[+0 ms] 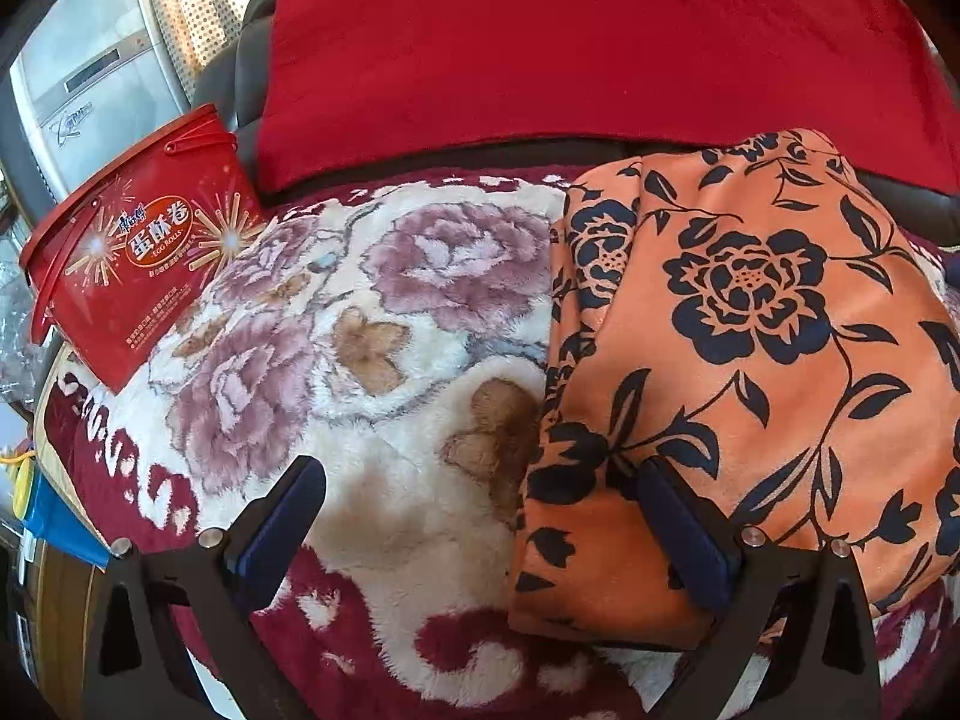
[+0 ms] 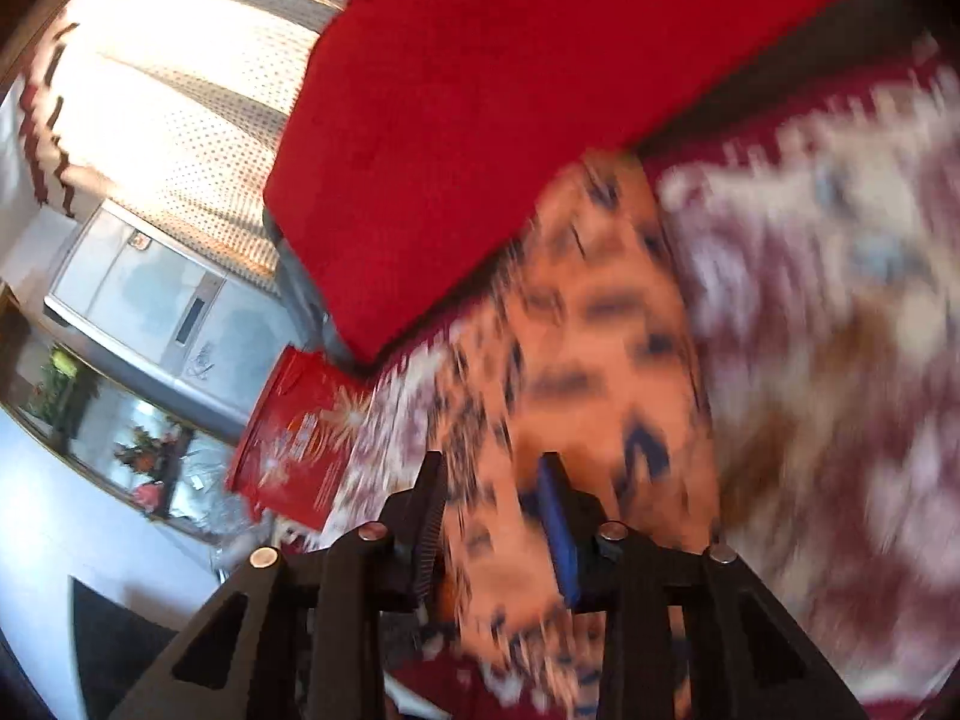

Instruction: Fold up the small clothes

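Note:
An orange cloth with a black flower print (image 1: 750, 372) lies folded on a fluffy floral blanket (image 1: 384, 360), at the right of the left wrist view. My left gripper (image 1: 480, 492) is open and empty just above the blanket, its right finger over the cloth's near left edge. The right wrist view is tilted and blurred by motion. The same orange cloth (image 2: 588, 348) runs between the fingers of my right gripper (image 2: 495, 468), whose jaws stand a little apart. I cannot tell whether they pinch the cloth.
A red egg-roll tub (image 1: 138, 252) stands on the blanket's far left and shows in the right wrist view (image 2: 294, 444). A red cushion (image 1: 570, 42) leans on the dark sofa back behind. A grey appliance (image 1: 84, 78) and curtain lie far left.

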The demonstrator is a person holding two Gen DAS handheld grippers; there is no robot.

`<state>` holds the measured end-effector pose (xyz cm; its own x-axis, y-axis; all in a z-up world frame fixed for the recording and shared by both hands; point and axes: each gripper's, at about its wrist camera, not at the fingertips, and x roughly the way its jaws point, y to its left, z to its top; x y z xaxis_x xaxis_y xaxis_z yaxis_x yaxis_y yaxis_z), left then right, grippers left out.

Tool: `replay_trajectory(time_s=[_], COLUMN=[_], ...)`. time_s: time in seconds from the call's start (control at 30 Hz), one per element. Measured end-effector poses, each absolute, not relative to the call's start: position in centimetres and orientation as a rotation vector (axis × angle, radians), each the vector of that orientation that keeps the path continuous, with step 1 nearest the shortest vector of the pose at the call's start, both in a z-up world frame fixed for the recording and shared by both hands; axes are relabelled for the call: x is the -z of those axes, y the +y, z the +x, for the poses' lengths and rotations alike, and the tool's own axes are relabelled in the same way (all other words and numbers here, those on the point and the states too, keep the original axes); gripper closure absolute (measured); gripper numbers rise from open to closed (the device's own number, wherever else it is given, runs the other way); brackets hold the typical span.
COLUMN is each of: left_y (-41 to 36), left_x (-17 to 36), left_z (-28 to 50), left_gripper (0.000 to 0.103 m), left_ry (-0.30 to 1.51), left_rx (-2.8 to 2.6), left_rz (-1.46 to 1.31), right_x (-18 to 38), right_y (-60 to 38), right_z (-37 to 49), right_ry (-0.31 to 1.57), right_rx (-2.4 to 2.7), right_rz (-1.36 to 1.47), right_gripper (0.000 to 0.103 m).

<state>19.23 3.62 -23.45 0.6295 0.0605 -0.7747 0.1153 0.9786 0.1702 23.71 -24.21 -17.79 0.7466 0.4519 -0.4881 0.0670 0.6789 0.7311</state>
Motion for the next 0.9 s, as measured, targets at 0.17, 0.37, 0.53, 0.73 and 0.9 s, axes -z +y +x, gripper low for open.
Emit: replay_trajectory(time_s=[0.17,0.37,0.53,0.73,0.9], left_y=[3.3,2.9,3.0,2.9,2.8], left_x=[23.3,23.0,22.8,22.8,22.8], left_z=[19.2,18.9,18.8,18.7,18.7], left_gripper=[0.000,0.000,0.000,0.000,0.000], left_ry=[0.874,0.854,0.848,0.845,0.847], left_rx=[0.040,0.053,0.061,0.061,0.065], left_rz=[0.215,0.229,0.220,0.219,0.218], right_x=[17.9,20.3,19.9,18.0,19.5], right_y=[-25.2,-25.4,-26.4,-26.5,-26.0], right_z=[30.2,32.9,30.9,26.4,22.9], right_ry=[0.875,0.961,0.920,0.864,0.864], right_rx=[-0.125,-0.142,-0.171,-0.165,-0.154], right_rz=[0.714,0.698,0.645,0.548,0.479], right_gripper=[0.065,0.065,0.065,0.065,0.063])
